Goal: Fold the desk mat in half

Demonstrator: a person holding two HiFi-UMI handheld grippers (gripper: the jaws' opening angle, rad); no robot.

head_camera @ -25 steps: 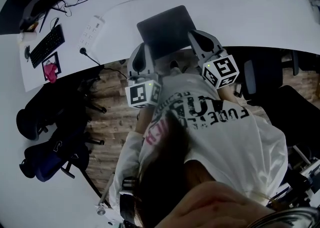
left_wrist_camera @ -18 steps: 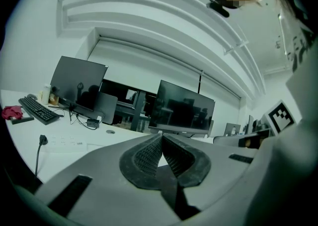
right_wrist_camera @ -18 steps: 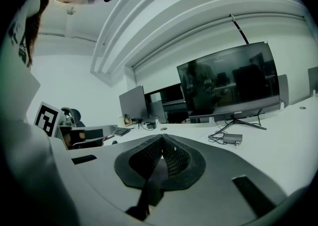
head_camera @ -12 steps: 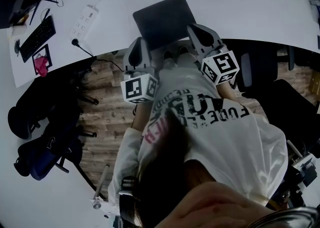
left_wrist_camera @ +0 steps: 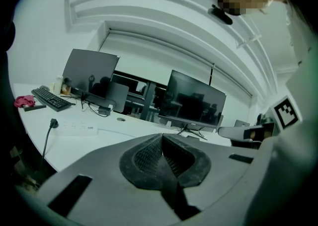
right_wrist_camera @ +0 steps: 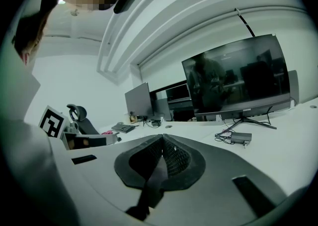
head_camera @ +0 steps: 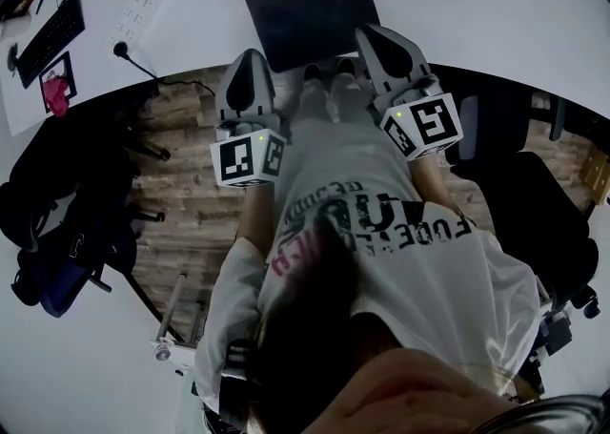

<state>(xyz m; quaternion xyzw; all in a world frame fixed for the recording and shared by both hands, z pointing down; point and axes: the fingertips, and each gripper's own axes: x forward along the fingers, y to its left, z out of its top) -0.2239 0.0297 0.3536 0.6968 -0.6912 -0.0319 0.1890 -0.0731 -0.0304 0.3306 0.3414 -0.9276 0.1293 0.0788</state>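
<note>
Left tongs (head_camera: 250,57) were closed beside near-left corner of mat (head_camera: 310,8) | right tongs (head_camera: 368,34) were closed at its near-right corner

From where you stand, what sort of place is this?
Most likely an office: a long curved white desk carries computer monitors, a keyboard and a power strip, with black office chairs beside it.

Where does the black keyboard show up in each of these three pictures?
Head view: keyboard in the top left corner, on the white desk.
Left gripper view: keyboard at the left edge, halfway up.
Right gripper view: keyboard small, left of centre, below the far monitor.
Shared landmark: the pink thing lying beside it.
</note>
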